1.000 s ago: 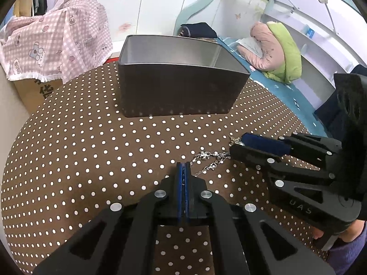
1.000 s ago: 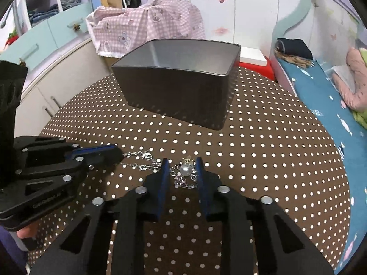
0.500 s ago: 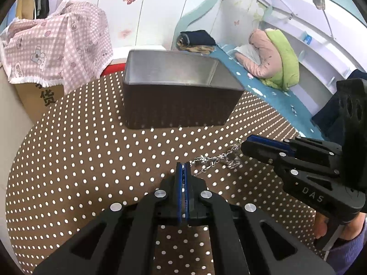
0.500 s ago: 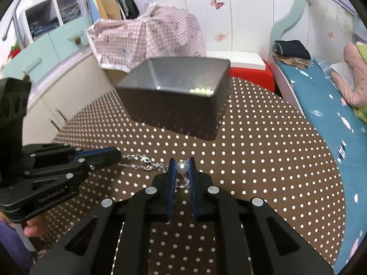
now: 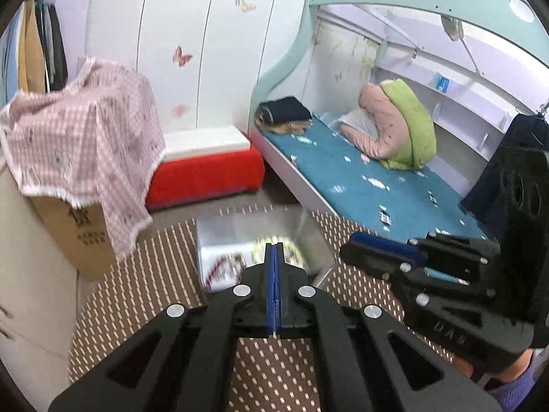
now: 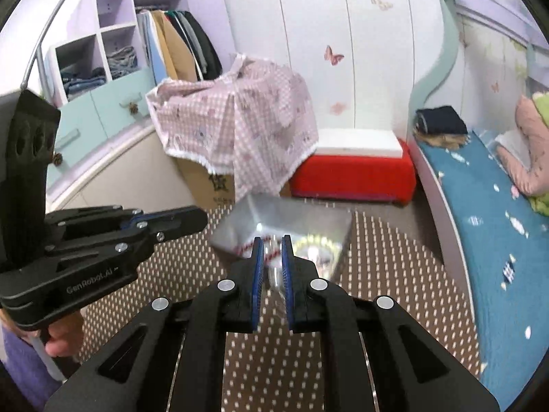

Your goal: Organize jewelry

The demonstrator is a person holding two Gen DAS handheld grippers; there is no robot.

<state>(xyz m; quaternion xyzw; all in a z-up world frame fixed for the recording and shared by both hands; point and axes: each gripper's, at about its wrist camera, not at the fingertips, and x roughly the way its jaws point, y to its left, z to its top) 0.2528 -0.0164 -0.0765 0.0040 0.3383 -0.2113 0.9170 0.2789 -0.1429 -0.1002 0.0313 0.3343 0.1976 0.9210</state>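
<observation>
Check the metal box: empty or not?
Not empty. The metal box is open-topped, and a pearl strand plus something red and white lie inside; blur hides detail.

White wardrobe doors (image 6: 343,34) with butterfly decals, red ottoman (image 6: 353,171), bunk bed's blue mattress (image 5: 360,178), checked cloth (image 6: 240,120) over cardboard box (image 5: 79,233).

metal tin (image 6: 302,219): motion-blurred, contents smeared, front hidden behind hand-held gripper fingers
worktop (image 5: 164,267): dots streaked, near edge cut off

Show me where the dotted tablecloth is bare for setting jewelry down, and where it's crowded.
Bare: tablecloth between tin and cardboard box; also the strip between tin and bed. Crowded: the tin's near side, where left gripper and right gripper meet.
</observation>
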